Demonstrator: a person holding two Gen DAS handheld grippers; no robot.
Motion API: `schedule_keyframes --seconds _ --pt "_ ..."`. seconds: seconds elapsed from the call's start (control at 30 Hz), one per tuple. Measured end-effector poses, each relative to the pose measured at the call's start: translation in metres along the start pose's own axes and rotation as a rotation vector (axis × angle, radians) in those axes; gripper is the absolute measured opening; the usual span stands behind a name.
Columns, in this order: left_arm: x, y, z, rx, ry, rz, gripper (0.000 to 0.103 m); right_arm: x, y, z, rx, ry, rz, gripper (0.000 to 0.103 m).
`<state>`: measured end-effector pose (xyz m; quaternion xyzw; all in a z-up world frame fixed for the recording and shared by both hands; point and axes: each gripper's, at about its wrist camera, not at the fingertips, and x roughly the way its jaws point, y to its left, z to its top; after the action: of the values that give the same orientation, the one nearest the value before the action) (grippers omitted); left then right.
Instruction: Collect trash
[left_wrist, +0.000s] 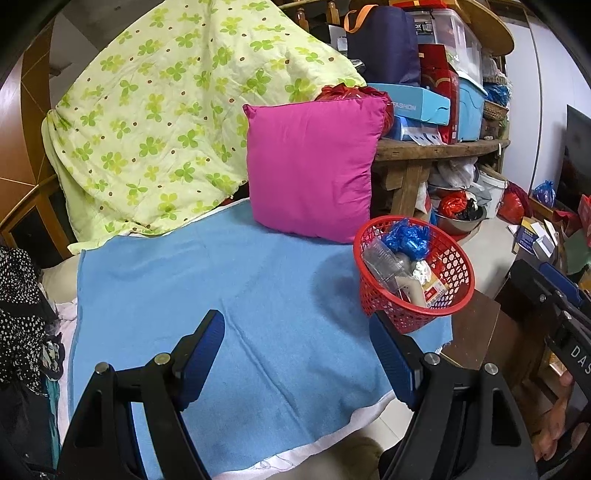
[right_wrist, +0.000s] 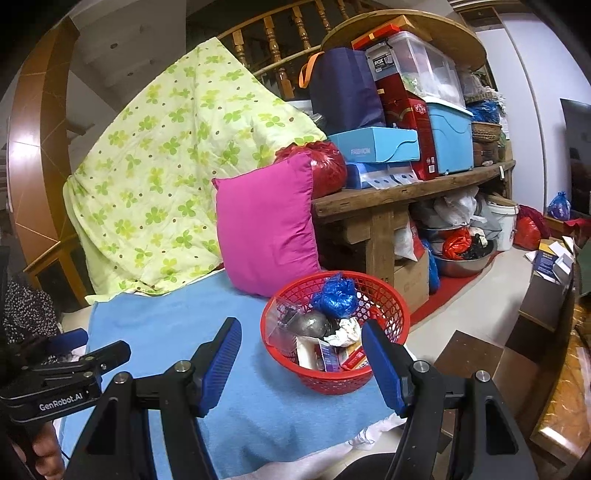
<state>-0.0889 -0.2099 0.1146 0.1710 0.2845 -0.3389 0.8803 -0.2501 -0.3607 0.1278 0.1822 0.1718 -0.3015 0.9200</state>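
Both hand-held grippers are wide apart and empty here: the left hand-held gripper (left_wrist: 297, 350) hovers over the blue towel (left_wrist: 221, 295), the right hand-held gripper (right_wrist: 301, 360) is poised just before the red mesh basket (right_wrist: 391, 314). That basket sits at the towel's right corner, near the pink cushion (right_wrist: 266, 229), and already holds the rubbish: a crumpled blue plastic bag (right_wrist: 338, 293), a ball of foil (right_wrist: 312, 325), a wad of white paper (right_wrist: 347, 330), small cartons (right_wrist: 328, 356) and clear plastic wrap (right_wrist: 277, 317). All of it looks light, soft and crushable; the plastic may be slippery. The basket itself looks stiff but flexible, best pinched at the rim, and likely to tip if lifted from one side.
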Motion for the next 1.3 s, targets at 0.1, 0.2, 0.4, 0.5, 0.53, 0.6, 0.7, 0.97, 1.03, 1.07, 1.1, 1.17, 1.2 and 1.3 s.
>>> schedule_keyframes --seconds 0.1,0.2,0.4,0.5,0.53,0.6,0.7,0.97,1.03,1.07,1.1,1.17,1.2,1.3 --pt "-0.002 -0.002 -0.001 0.007 0.001 0.001 0.081 -0.001 0.000 0.000 0.003 0.000 -0.002 0.071" --pt "-0.002 -0.002 -0.001 0.006 0.005 -0.001 0.081 0.000 0.001 -0.001 -0.001 0.009 -0.003 0.071" --pt "-0.002 -0.005 -0.001 0.014 0.009 -0.005 0.081 -0.001 -0.001 -0.001 0.005 0.008 -0.012 0.071" --pt "-0.002 -0.006 -0.001 0.019 0.012 -0.005 0.081 0.000 -0.004 -0.001 0.012 0.010 -0.016 0.071" --pt "-0.002 -0.006 -0.001 0.019 0.013 -0.005 0.081 0.001 -0.005 -0.002 0.013 0.012 -0.016 0.071" --pt "-0.001 -0.006 -0.002 0.021 0.015 -0.005 0.081 0.002 -0.006 -0.002 0.017 0.017 -0.016 0.071" --pt "0.000 -0.006 -0.002 0.024 0.021 -0.010 0.081 0.002 -0.008 -0.004 0.024 0.020 -0.018 0.071" --pt "-0.001 -0.007 -0.003 0.027 0.023 -0.013 0.081 0.001 -0.009 -0.003 0.027 0.013 -0.028 0.071" --pt "-0.001 -0.007 -0.003 0.027 0.024 -0.015 0.081 0.000 -0.008 -0.003 0.029 0.012 -0.034 0.071" --pt "-0.001 -0.006 -0.003 0.027 0.024 -0.014 0.081 0.000 -0.009 -0.003 0.030 0.011 -0.036 0.071" --pt "-0.001 -0.006 -0.003 0.027 0.024 -0.012 0.081 0.000 -0.009 -0.003 0.032 0.011 -0.038 0.071" --pt "-0.001 -0.005 -0.004 0.027 0.024 -0.011 0.081 0.000 -0.010 -0.003 0.034 0.011 -0.041 0.071" --pt "-0.001 -0.004 -0.004 0.026 0.025 -0.011 0.081 0.000 -0.010 -0.003 0.035 0.011 -0.043 0.071" --pt "-0.001 -0.003 -0.004 0.027 0.025 -0.010 0.081 -0.001 -0.010 -0.004 0.036 0.011 -0.045 0.071"
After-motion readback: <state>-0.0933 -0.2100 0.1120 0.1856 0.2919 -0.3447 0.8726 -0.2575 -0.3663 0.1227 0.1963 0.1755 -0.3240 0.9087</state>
